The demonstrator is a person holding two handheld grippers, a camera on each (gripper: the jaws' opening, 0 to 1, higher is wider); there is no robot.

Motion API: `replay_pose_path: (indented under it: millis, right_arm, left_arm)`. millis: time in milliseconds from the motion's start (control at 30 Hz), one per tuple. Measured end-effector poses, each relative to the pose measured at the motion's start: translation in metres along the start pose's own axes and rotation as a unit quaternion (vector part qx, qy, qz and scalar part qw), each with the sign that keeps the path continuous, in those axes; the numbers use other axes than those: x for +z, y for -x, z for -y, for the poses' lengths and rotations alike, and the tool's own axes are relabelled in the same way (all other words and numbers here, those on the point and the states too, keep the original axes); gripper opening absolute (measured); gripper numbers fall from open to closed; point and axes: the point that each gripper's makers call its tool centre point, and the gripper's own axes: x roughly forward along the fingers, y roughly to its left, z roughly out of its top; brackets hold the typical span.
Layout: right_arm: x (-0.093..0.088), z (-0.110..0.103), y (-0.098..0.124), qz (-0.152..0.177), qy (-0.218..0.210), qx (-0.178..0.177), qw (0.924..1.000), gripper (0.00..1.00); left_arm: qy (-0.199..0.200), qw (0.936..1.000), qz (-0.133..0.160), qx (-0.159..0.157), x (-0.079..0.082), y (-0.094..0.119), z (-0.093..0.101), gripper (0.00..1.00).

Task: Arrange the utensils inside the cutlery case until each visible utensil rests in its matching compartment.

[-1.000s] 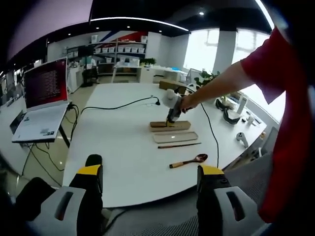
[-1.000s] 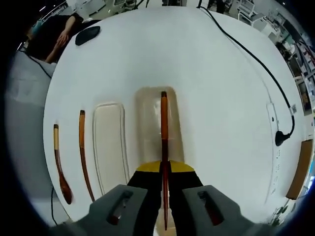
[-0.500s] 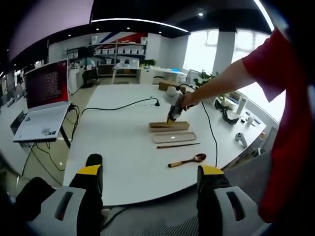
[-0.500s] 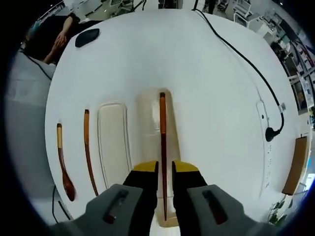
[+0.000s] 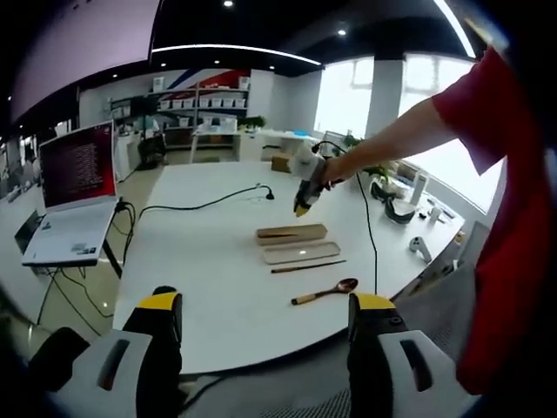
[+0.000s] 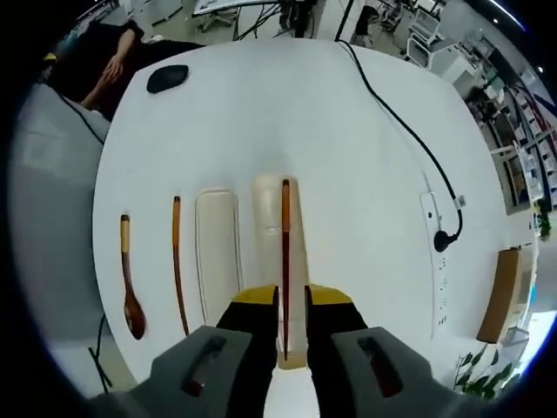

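The right gripper (image 6: 285,306) hung over the white tabletop (image 6: 261,113), pointing down at the cutlery case (image 6: 280,261). Its jaws were a little apart, with nothing clamped in them. One chopstick (image 6: 285,261) lay long-ways inside the case, and the jaws sat on each side of its near end. That looked like a good way to let go, because the stick could lie flat in its own slot.

Just beside the case lay the lid (image 6: 218,257), flat on the tabletop. It was off so the sticks and spoon could go in. A second chopstick (image 6: 178,274) lay next to the lid, out on the tabletop. The spoon (image 6: 129,287) lay a bit farther out, with its bowl toward the camera. These two were lined up the same way as the case, so they looked easy to pick up one at a time. I think they had yet to go in, so the job was only partly done.

The left gripper (image 5: 261,322) waited near the edge of the tabletop, well apart from the case. Its jaws were wide apart and empty. From there, the right gripper (image 5: 305,193) could be seen held up above the case (image 5: 291,232).
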Motion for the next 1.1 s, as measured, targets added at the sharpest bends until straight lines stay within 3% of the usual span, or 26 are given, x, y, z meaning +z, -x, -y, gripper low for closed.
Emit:
replay_pose_path:
  millis: [467, 833, 1100]
  right_arm:
    - [0.005, -0.026, 0.034, 0.014, 0.018, -0.010, 0.9997, 0.08]
    - [0.003, -0.048, 0.043, 0.024, 0.017, -0.014, 0.9995, 0.07]
    - [0.003, -0.063, 0.031, 0.029, 0.017, -0.006, 0.9994, 0.06]
  left_arm:
    - [-0.017, 0.9996, 0.019, -0.012, 0.011, 0.008, 0.006, 0.80]
    - [-0.023, 0.9994, 0.021, -0.016, 0.008, 0.014, 0.013, 0.80]
    - [-0.021, 0.9994, 0.022, -0.015, 0.005, 0.019, 0.013, 0.80]
